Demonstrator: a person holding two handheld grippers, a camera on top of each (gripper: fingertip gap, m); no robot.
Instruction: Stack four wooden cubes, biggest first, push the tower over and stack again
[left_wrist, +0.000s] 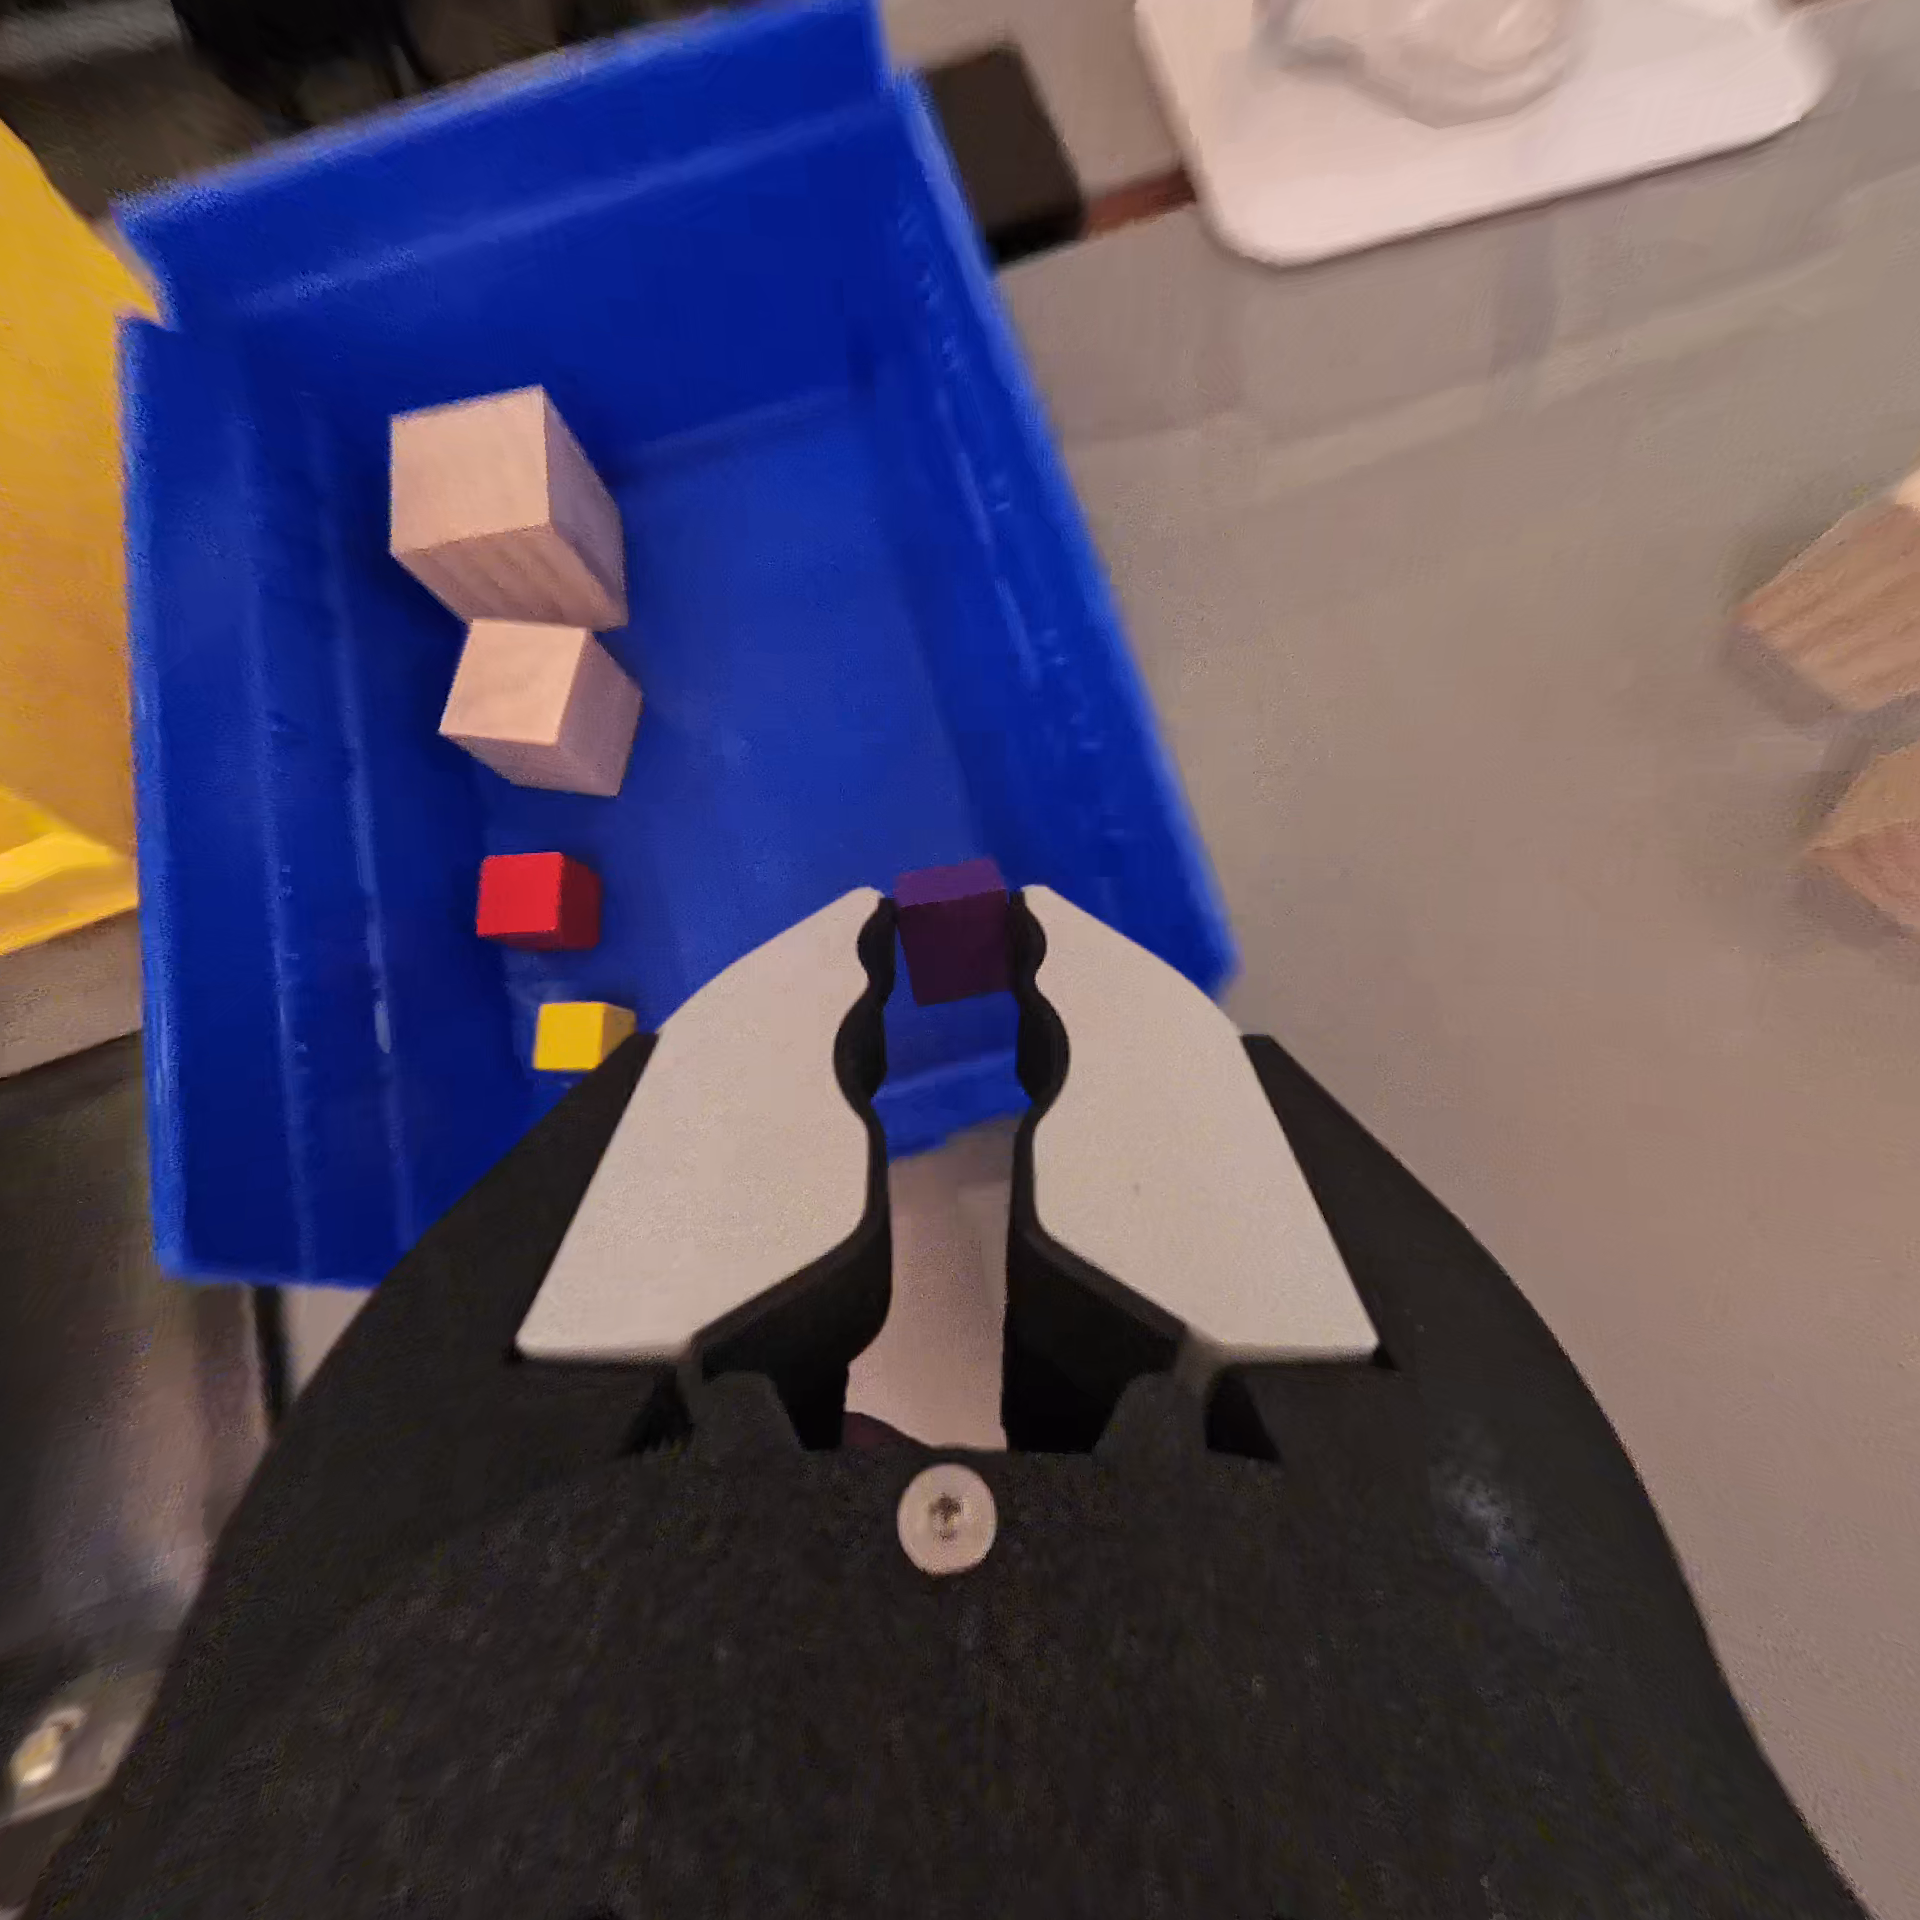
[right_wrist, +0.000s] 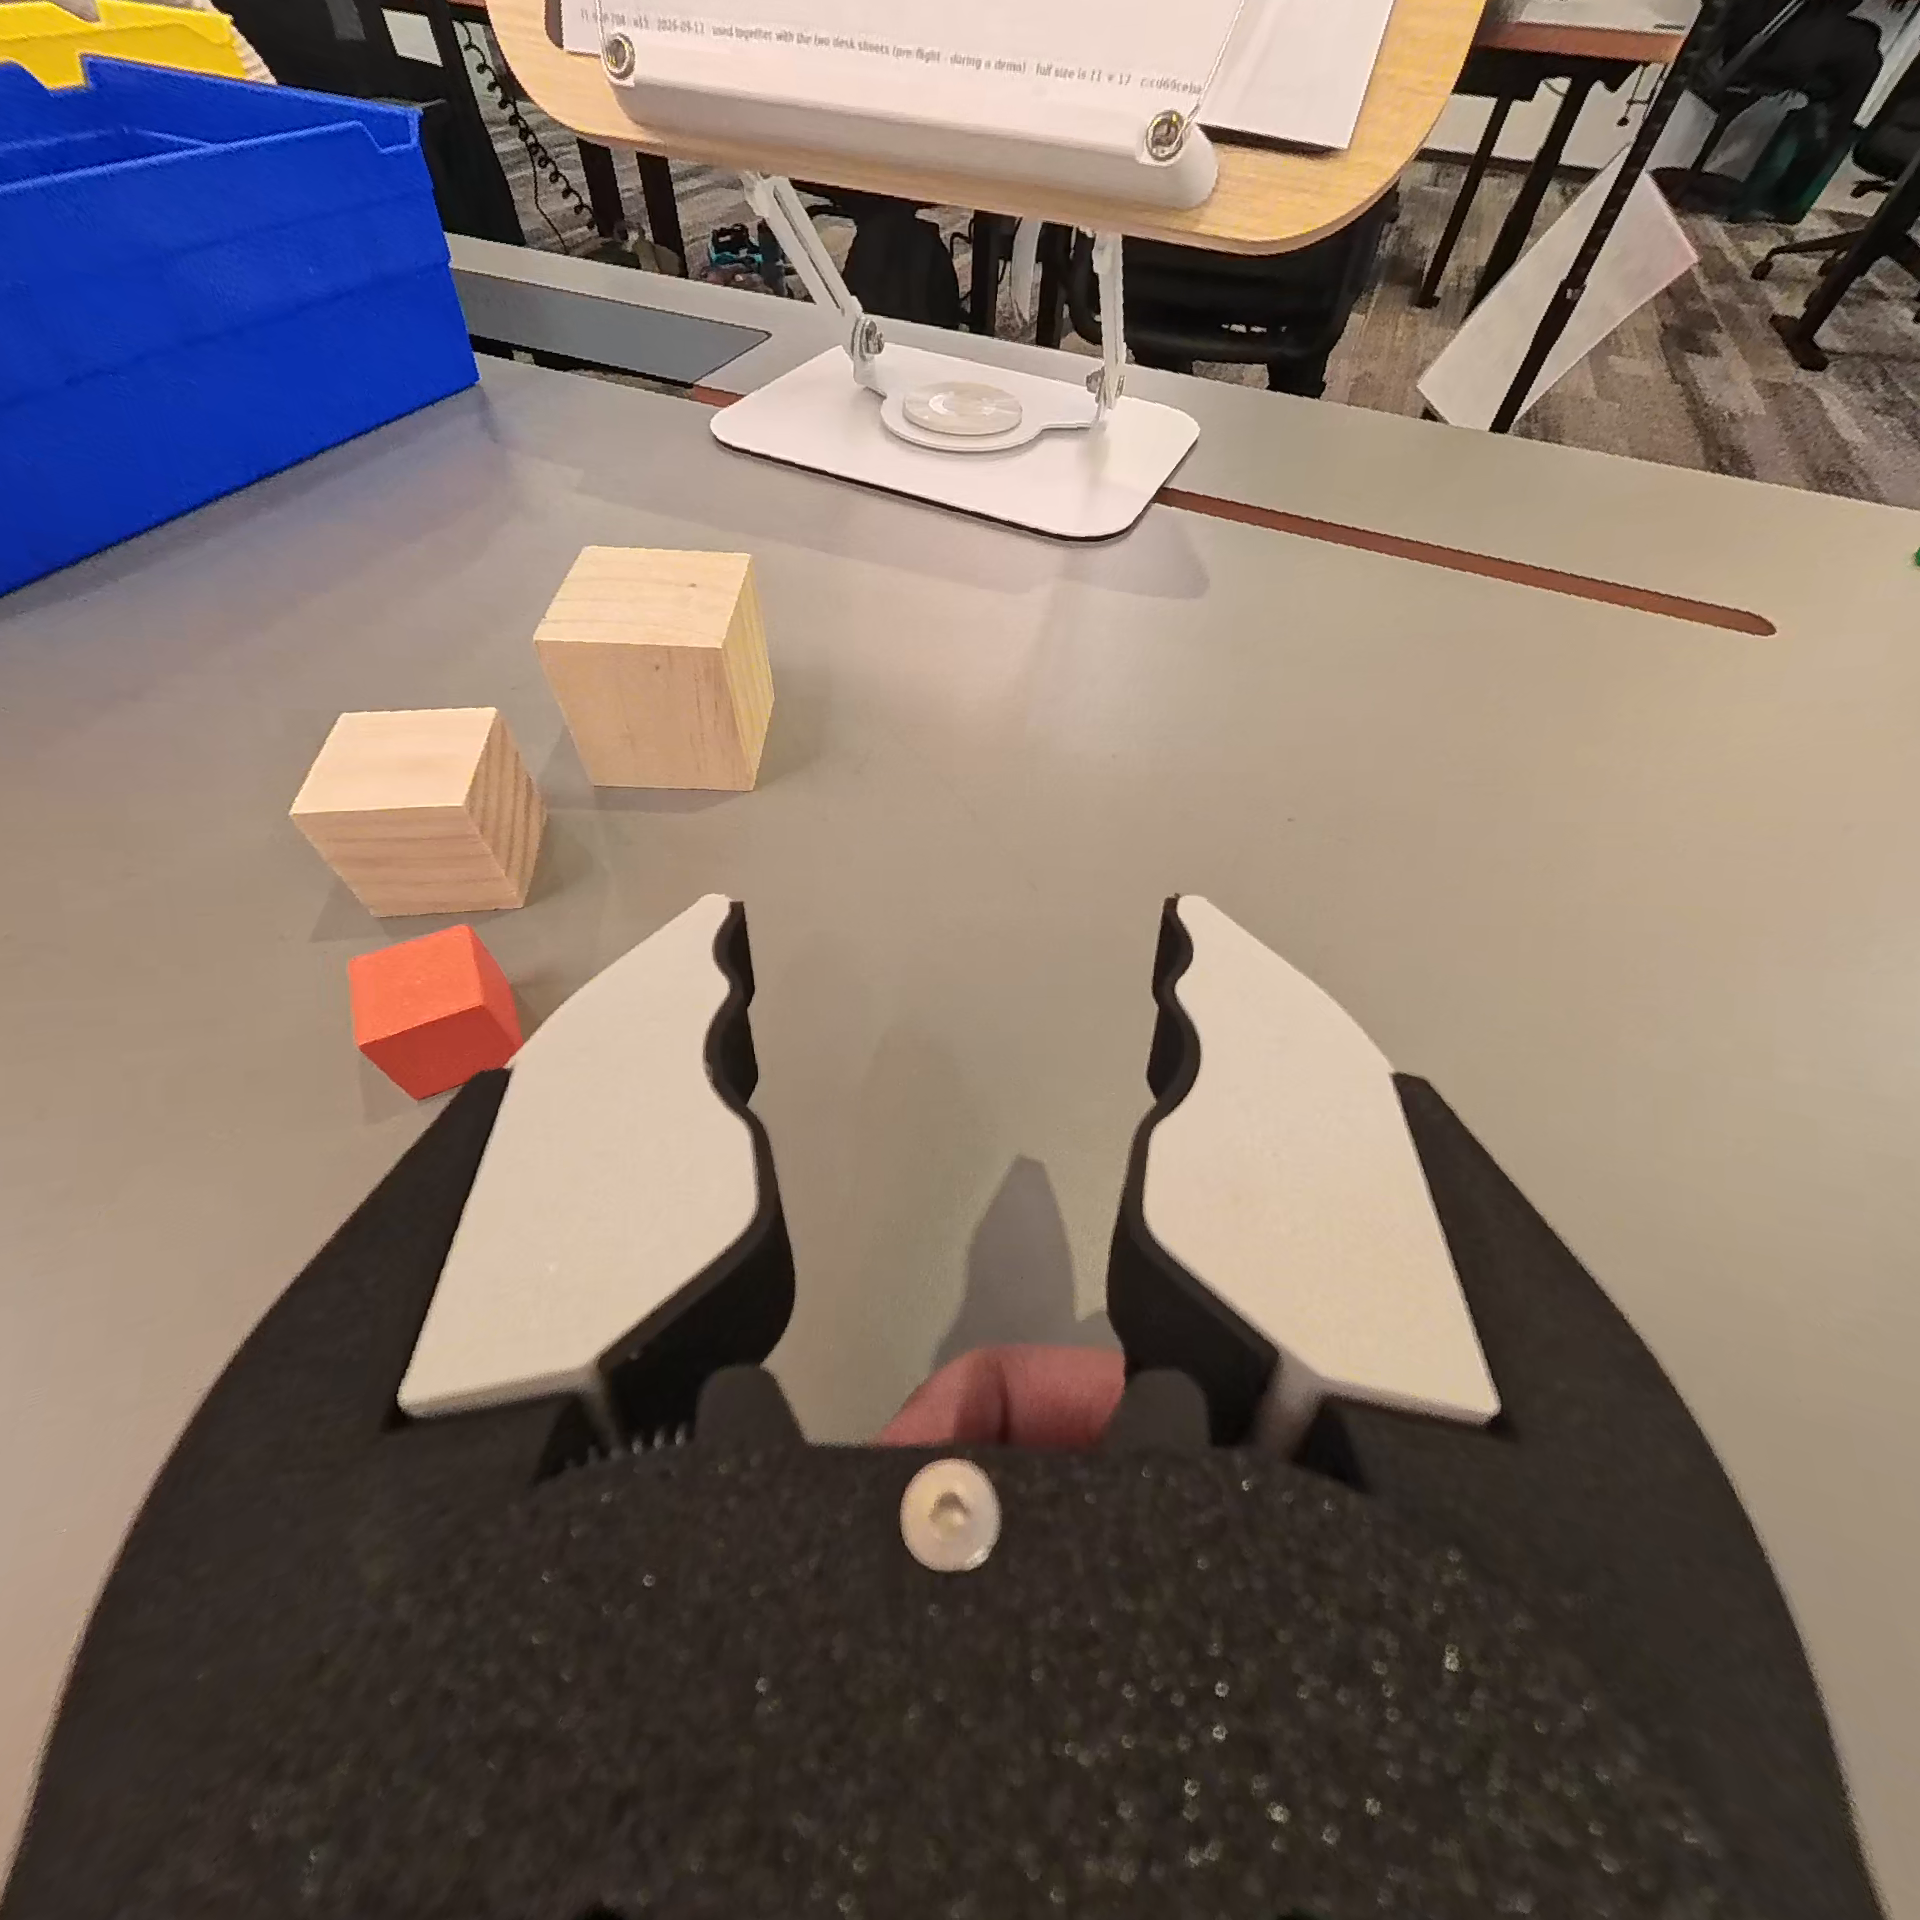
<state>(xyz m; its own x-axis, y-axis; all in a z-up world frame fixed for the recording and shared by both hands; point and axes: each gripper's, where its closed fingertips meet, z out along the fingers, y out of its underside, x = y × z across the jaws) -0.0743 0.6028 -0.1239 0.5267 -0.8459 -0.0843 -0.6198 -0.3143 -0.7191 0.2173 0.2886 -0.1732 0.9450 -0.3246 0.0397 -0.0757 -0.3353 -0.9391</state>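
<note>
My left gripper (left_wrist: 953, 914) is shut on a small purple cube (left_wrist: 953, 940) and holds it above the near right part of the blue bin (left_wrist: 727, 260). In the bin lie two plain wooden cubes (left_wrist: 499, 509) (left_wrist: 540, 707), a small red cube (left_wrist: 535, 900) and a smaller yellow cube (left_wrist: 577, 1035). My right gripper (right_wrist: 956, 925) is open and empty, low over the grey table (right_wrist: 1351, 779). To its left on the table sit a large plain wooden cube (right_wrist: 660, 670), a medium plain wooden cube (right_wrist: 416, 810) and a smaller orange cube (right_wrist: 431, 1008), all apart.
The blue bin (right_wrist: 208, 301) stands at the table's far left with a yellow bin (left_wrist: 52, 623) beside it. A white stand base (right_wrist: 956, 442) carrying a wooden board sits at the back centre. Two blurred wooden cubes (left_wrist: 1839, 623) show at the left wrist view's right edge.
</note>
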